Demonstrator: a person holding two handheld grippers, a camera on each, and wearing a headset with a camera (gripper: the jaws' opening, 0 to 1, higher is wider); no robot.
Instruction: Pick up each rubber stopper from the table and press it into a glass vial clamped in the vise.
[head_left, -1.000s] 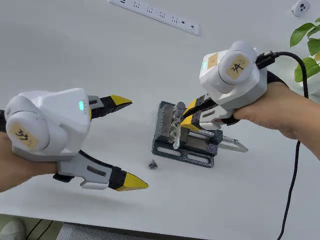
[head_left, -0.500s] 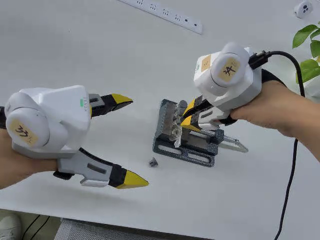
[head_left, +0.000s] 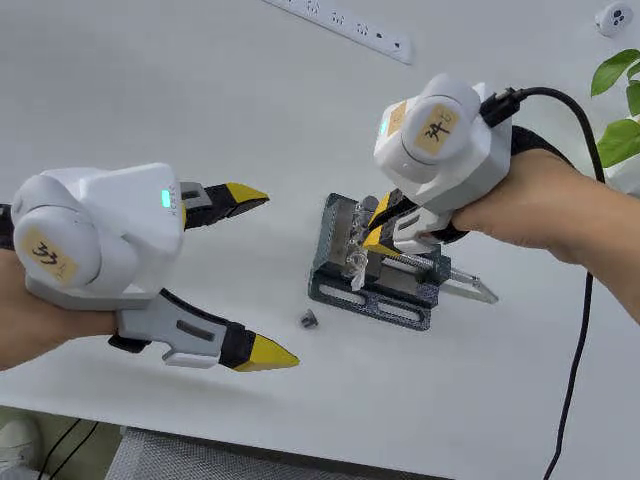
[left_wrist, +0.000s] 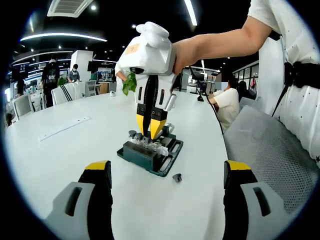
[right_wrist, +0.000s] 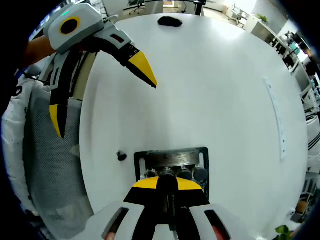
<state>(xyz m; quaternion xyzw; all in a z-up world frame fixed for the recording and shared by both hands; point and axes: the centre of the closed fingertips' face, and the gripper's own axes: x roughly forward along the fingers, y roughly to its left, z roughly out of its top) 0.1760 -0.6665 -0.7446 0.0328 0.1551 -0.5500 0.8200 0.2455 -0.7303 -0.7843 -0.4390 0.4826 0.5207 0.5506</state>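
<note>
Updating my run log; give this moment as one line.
right gripper: shut, at vials in vise | left gripper: open | stopper: on table

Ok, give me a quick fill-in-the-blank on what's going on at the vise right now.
The left gripper has its jaws ___. One loose rubber ___ lies on the table beside the vise. The right gripper hangs over the glass ___ clamped in the vise.
Missing words: open; stopper; vials.
</note>
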